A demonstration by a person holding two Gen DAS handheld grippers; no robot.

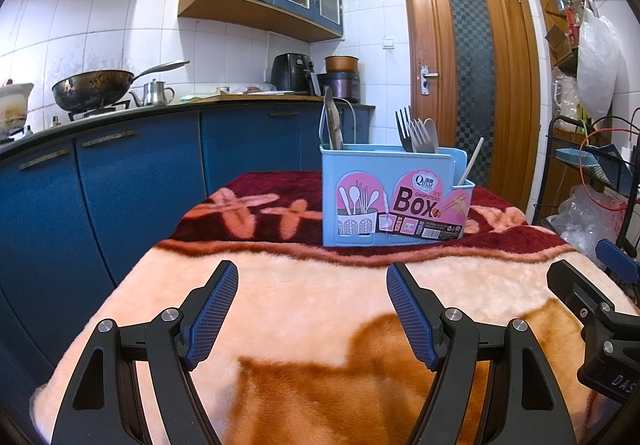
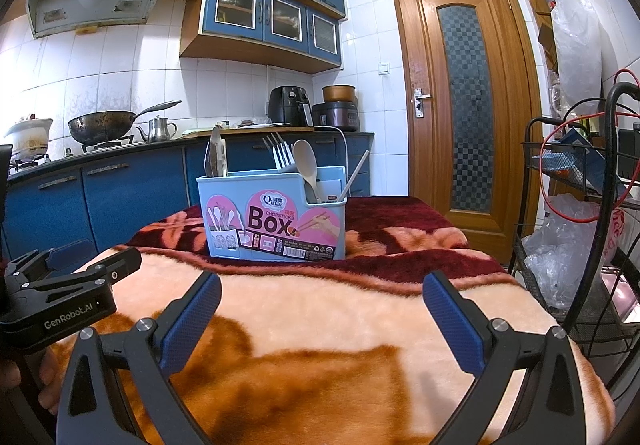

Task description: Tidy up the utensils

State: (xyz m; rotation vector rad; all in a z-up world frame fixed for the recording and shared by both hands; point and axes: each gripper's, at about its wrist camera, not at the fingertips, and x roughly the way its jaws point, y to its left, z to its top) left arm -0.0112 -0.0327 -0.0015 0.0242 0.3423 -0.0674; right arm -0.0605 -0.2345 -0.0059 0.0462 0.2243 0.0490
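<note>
Kitchen, blue cabinets (image 1: pixel 132 181), wooden door (image 2: pixel 464 105).
Utensil box (image 1: pixel 394 197) stands on fleecy blanket (image 2: pixel 320 325); both grippers' jaws open, empty.

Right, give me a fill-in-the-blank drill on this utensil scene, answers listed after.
1. The utensil box is light ____ in colour.
2. Both the left gripper and the right gripper are ____ and hold nothing.
3. The forks stand with their tines pointing ____.
4. The box stands on a plush ____.

Answers: blue; open; up; blanket
</note>
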